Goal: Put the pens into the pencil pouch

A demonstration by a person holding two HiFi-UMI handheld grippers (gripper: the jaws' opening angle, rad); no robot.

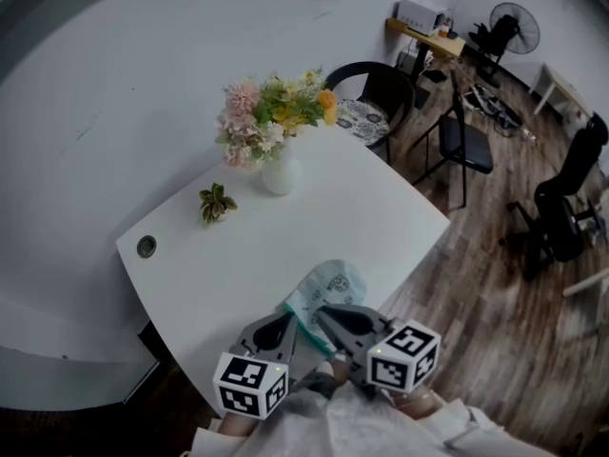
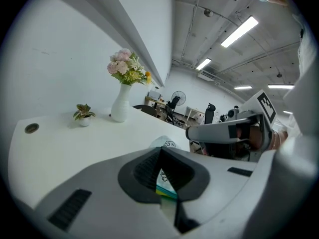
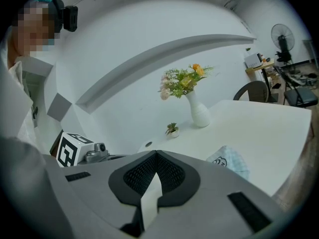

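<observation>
**Fixtures on and around my white table (image 1: 381, 208)**
On the table: one white vase (image 1: 280, 174), upright near the far edge, holding pink, yellow and orange flowers (image 1: 271, 117); one small potted plant (image 1: 216, 202) near its left; one round cable grommet (image 1: 146, 247) toward the left corner. Past the far edge: a black round-backed chair (image 1: 376, 84) with a patterned cushion (image 1: 363, 119), a black folding chair (image 1: 463, 146), a black office chair (image 1: 566, 208) and a standing fan (image 1: 515, 27), on dark wood floor (image 1: 514, 322).

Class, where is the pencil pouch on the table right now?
In the head view the pencil pouch lies by the white table's near edge, just ahead of the left claw and right claw.
</observation>
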